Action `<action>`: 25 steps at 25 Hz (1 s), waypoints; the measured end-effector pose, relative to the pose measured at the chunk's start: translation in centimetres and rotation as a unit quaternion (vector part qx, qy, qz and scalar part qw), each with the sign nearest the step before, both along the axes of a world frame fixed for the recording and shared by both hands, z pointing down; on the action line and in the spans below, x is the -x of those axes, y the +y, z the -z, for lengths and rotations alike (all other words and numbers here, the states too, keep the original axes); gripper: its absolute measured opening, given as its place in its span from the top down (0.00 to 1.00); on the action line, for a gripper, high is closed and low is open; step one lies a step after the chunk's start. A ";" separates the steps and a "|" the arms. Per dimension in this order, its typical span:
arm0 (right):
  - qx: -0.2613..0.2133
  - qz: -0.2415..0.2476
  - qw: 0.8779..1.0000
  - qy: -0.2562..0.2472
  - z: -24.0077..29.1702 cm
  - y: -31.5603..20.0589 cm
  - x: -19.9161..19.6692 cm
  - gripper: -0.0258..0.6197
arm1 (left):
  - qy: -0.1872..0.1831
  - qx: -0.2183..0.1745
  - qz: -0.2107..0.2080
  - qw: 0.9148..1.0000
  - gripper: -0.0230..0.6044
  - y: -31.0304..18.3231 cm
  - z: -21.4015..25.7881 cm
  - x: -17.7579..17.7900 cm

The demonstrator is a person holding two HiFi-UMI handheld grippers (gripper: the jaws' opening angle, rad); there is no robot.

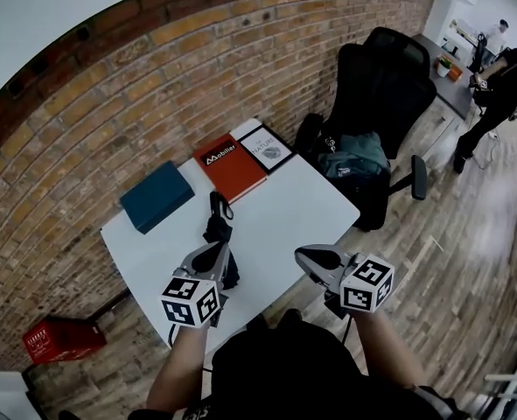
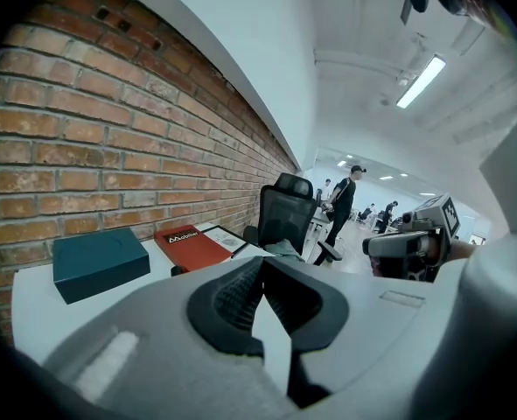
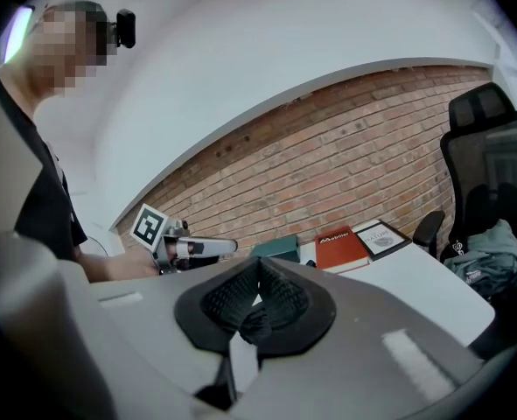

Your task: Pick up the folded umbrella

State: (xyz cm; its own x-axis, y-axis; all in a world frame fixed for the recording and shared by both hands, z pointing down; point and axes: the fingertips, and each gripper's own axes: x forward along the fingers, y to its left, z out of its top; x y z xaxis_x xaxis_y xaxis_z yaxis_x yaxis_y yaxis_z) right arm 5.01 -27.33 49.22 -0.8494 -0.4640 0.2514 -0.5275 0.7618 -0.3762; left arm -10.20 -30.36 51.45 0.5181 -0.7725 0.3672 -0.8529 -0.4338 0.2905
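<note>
Left tongs [image 2: 260, 261]: closed all the way, pad against pad, with nothing held between them; in the head view they are seen over the near end of the folded umbrella [image 1: 218, 221], and contact cannot be told.
Right tongs [image 3: 258, 261]: pads are seen pressed together, and nothing is gripped; they are held at the near edge of the bench [image 1: 275, 226], to the right of the umbrella and apart from it.
Folded umbrella: black, laid lengthwise on the white bench near its middle, with its far end pointed toward the red book [image 1: 230, 164].
Teal box [image 1: 157, 196]: laid flat at the far left of the bench, by the brick wall [image 1: 153, 86].
Red book: placed beside a black-framed print [image 1: 265, 147] at the far edge.
Office chair [image 1: 380, 86]: stood past the right end of the bench, with a grey-green bag [image 1: 354, 160] left on its seat.
Red crate [image 1: 61, 339]: set on the floor at the left, against the wall.
</note>
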 end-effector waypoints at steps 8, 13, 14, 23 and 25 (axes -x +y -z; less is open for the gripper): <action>0.019 0.011 1.000 0.014 -1.1 -0.6 2.7 0.96 | -0.014 0.049 0.000 0.999 0.84 -2.4 -5.3 3.0; 0.033 0.016 0.999 0.014 -2.2 -2.5 2.4 0.96 | -0.037 0.094 0.028 0.995 0.68 -4.5 -9.3 3.8; 0.035 0.018 0.999 0.013 -2.3 -2.8 2.1 0.96 | -0.041 0.106 0.037 0.993 0.62 -4.8 -10.1 4.0; 0.065 0.021 0.998 0.013 -4.1 -5.9 -1.2 0.96 | -0.084 0.219 0.071 0.970 0.43 -5.7 -18.5 4.1; 0.068 0.021 0.997 0.011 -4.3 -6.4 -1.6 0.96 | -0.079 0.239 0.081 0.964 0.43 -5.5 -20.0 4.1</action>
State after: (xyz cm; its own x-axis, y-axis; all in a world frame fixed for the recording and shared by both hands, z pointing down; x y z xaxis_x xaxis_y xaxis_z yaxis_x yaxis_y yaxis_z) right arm 6.61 -33.75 53.54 -0.8611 -0.3888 0.3277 -0.5053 0.7258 -0.4667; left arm -14.34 -35.90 71.41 0.3129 -0.5621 0.7656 -0.9483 -0.1391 0.2854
